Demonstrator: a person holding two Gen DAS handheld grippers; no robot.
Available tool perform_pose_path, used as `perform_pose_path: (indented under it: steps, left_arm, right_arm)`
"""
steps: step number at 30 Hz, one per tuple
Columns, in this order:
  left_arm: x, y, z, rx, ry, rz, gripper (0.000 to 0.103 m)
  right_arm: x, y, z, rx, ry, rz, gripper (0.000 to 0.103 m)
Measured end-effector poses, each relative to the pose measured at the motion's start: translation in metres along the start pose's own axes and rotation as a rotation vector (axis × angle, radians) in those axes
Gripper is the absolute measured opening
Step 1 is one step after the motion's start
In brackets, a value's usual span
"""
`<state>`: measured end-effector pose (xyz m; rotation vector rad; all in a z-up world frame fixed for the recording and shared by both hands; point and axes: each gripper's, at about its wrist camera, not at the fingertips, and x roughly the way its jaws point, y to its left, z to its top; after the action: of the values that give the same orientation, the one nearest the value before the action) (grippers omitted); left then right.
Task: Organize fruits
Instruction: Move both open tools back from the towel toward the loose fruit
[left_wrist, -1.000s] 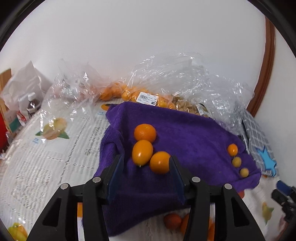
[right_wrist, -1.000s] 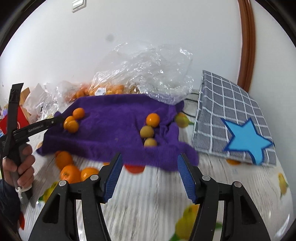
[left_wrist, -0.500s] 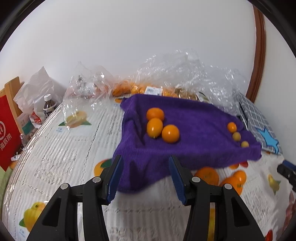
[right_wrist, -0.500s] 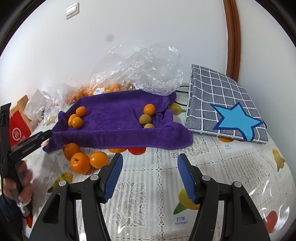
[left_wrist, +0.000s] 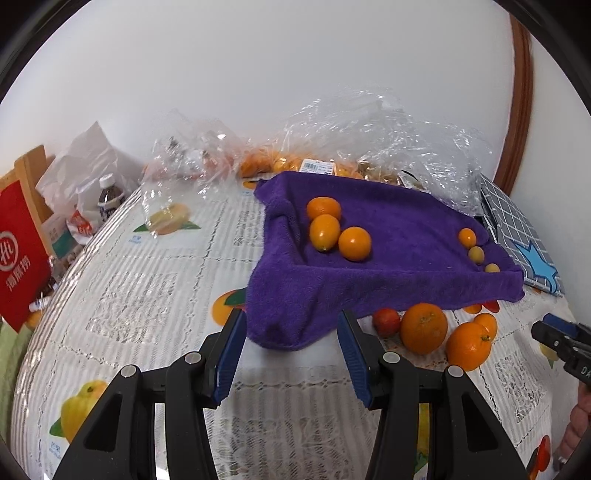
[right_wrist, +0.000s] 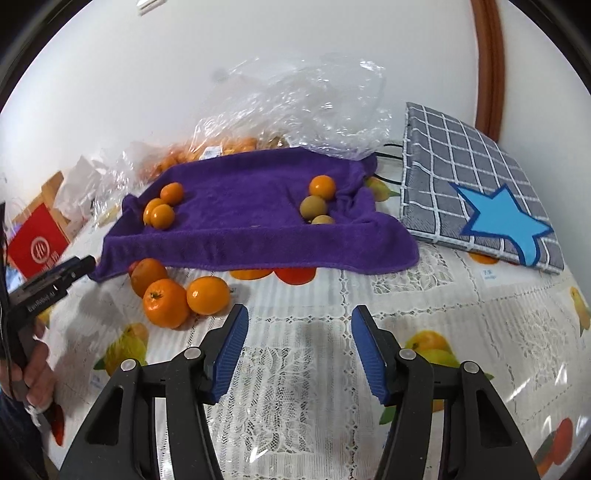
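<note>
The left gripper (left_wrist: 291, 350) has its blue ribbed pads spread with nothing between them; just beyond the tips droops the near corner of a plush purple towel (left_wrist: 391, 284). The right gripper (right_wrist: 299, 350) is closing, its pads still parted over bare tablecloth (right_wrist: 314, 369) and empty.

Ahead and left of the right fingers, three round, glossy oranges (right_wrist: 166, 302) sit clustered on the table, touching one another, just in front of the towel's hem. In the left view the same cluster lies right of the fingers, with a small reddish fruit (left_wrist: 386, 322) beside it.

On the towel, three smooth orange fruits (left_wrist: 325, 232) huddle together near its left side, and three smaller ones (left_wrist: 476, 254), one orange and two dull yellow, line up near the right edge.

The tablecloth is white lace under clear film, printed with fruit. Behind the towel lie crinkled transparent plastic bags (right_wrist: 317, 107) holding more oranges. To the right rests a flat grey checked cloth bag (right_wrist: 476, 184) bearing a blue star.
</note>
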<state>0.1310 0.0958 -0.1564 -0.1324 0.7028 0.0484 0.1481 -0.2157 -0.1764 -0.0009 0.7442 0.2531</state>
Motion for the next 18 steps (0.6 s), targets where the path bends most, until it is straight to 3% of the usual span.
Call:
perform_pose_path:
  steps: [4, 18]
  left_arm:
    - [0.002, 0.01, 0.001, -0.041, 0.017, -0.008, 0.049]
    - [0.005, 0.02, 0.0, -0.087, 0.024, -0.055, 0.049]
  right_arm:
    - [0.009, 0.006, 0.001, -0.005, 0.016, 0.045, 0.045]
    - [0.045, 0.048, 0.004, -0.135, 0.094, 0.162, 0.041]
